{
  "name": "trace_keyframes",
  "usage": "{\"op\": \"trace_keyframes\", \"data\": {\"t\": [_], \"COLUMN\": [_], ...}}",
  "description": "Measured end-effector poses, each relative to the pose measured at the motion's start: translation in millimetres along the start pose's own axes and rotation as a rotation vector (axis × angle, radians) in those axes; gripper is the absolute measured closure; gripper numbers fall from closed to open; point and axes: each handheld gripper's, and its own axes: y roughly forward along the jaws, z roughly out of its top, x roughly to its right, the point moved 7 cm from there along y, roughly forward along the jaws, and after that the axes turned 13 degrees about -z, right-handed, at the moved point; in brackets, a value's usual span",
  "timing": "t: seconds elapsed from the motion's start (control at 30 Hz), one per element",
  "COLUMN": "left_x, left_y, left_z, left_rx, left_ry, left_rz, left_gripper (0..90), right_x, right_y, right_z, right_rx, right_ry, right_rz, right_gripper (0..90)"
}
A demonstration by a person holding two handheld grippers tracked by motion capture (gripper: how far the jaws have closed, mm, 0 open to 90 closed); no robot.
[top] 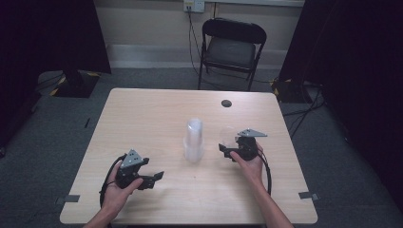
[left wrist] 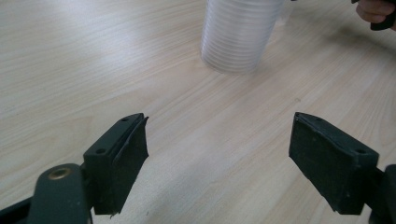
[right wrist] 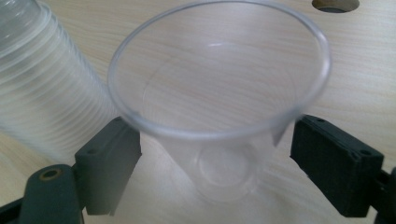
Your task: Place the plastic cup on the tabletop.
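Observation:
A single clear plastic cup [right wrist: 219, 116] stands upright on the wooden table [top: 142, 109], rim up. My right gripper [right wrist: 215, 128] has its jaws on either side of the cup, and the pads [right wrist: 334, 168] stand a little off its wall, so it is open. In the high view the cup [top: 227, 137] is just beyond the right gripper [top: 227, 152]. A tall stack of clear cups [top: 194, 140] stands at the table's middle, right beside the single cup, and shows as the stack [right wrist: 42, 93] at the left. My left gripper [top: 157, 178] [left wrist: 217, 154] is open with nothing between its jaws, facing the stack [left wrist: 240, 35].
A round cable hole [top: 226, 103] [right wrist: 335, 4] sits near the table's far edge. A black folding chair [top: 233, 47] stands behind the table. Dark stands and cables lie on the floor at both sides.

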Motion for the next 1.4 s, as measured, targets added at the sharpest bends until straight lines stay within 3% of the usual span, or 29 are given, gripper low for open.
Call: {"op": "trace_keyframes", "data": {"t": [0.23,0.7,1.17,1.4], "left_x": [-3.4,-10.4,-2.7,-0.2], "left_y": [-1.7,-4.6,-5.5,-5.3], "left_z": [0.1,-1.0,-2.8,-4.1], "left_rx": [0.000,0.000,-0.011,-0.024], "left_ry": [-0.005,-0.036,-0.040,-0.032], "left_rz": [0.010,0.034,0.025,0.026], "left_gripper": [19.3,19.3,19.3,19.3], "right_x": [5.2,11.5,9.5,13.9], "right_y": [-15.9,-65.5,-101.2,-116.5], "right_z": [-4.2,-15.0,-29.3,-41.8], "right_rx": [-0.025,-0.014,0.001,-0.019], "right_ry": [0.015,0.001,0.019,0.024], "right_rz": [-0.001,0.005,0.008,-0.004], "right_gripper": [16.0,15.6,16.7,17.0]}}
